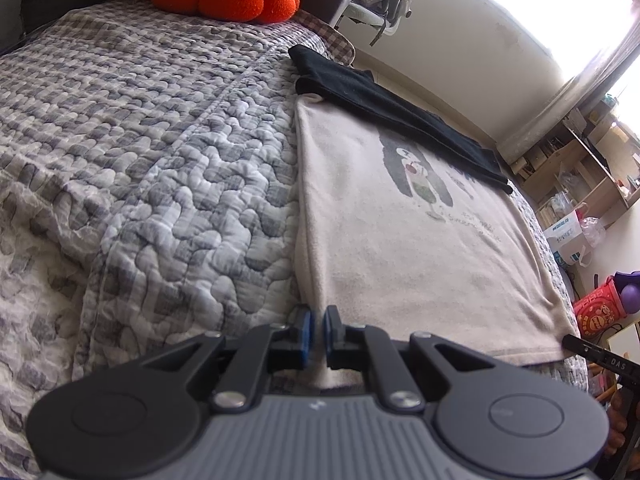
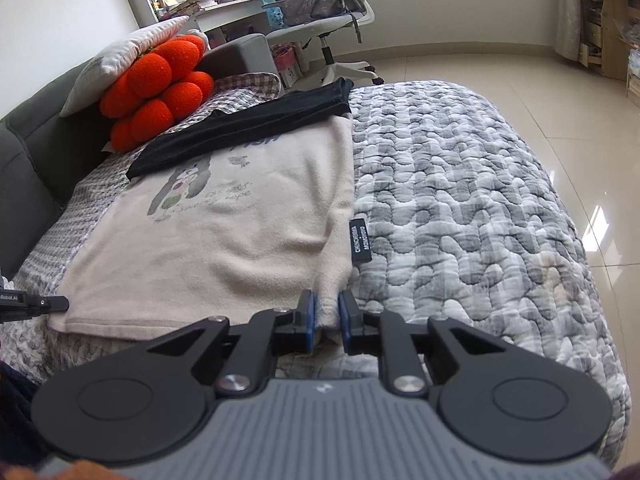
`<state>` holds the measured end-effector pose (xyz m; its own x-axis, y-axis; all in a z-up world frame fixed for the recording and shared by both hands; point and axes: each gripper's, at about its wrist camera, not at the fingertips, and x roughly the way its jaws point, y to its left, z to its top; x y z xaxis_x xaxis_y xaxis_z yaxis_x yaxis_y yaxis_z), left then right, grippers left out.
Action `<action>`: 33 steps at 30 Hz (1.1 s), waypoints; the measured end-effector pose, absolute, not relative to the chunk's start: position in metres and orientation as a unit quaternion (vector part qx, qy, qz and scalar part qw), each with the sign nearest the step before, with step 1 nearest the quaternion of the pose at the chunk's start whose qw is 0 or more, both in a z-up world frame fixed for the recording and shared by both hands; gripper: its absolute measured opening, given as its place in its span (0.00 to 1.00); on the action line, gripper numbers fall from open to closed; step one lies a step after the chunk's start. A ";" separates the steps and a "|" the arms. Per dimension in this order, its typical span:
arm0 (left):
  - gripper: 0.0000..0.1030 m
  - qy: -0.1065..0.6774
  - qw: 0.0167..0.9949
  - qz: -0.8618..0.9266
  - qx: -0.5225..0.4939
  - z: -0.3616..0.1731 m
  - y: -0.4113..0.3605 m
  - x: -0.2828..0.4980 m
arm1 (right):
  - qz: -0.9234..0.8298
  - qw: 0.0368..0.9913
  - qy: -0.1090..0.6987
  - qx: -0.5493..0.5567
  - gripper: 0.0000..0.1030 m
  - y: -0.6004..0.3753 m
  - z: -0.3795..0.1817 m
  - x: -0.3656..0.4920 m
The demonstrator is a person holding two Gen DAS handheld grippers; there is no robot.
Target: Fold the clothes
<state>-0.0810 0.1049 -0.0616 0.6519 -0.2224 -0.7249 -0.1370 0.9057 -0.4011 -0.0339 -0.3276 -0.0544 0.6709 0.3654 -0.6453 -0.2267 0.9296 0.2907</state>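
A cream garment [image 1: 400, 248] with a printed cartoon figure lies flat on the quilted bed; it also shows in the right wrist view [image 2: 224, 240]. My left gripper [image 1: 319, 334] is shut on its near left corner. My right gripper [image 2: 327, 316] is shut on its near right corner, beside a black label [image 2: 361, 240]. A folded black garment [image 1: 384, 108] lies across the cream one's far end, seen also in the right wrist view [image 2: 256, 124]. Each gripper's tip shows at the other view's edge.
The grey-and-white quilt [image 1: 160, 160] covers the bed. An orange plush cushion [image 2: 160, 92] and a pillow [image 2: 120, 60] rest against the grey headboard. An office chair [image 2: 332, 12] and shelves stand on the tiled floor [image 2: 580, 140] beyond. Boxes and bags [image 1: 592, 308] sit by the bed.
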 end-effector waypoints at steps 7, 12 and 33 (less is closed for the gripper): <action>0.06 0.418 0.884 -0.024 -0.209 -0.062 0.103 -0.081 | 0.157 0.911 0.373 0.087 0.19 -0.326 -0.056 -0.034; 0.06 0.420 0.885 -0.026 -0.197 -0.061 0.100 -0.081 | 0.155 0.912 0.371 0.075 0.19 -0.323 -0.057 -0.034; 0.07 0.424 0.884 -0.039 -0.192 -0.061 0.097 -0.085 | 0.152 0.912 0.370 0.094 0.18 -0.331 -0.056 -0.042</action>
<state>-0.0850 0.0967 -0.0614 0.6368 -0.2327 -0.7351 -0.0932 0.9231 -0.3730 -0.0418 -0.3312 -0.0560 0.6806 0.3462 -0.6457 -0.2074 0.9363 0.2834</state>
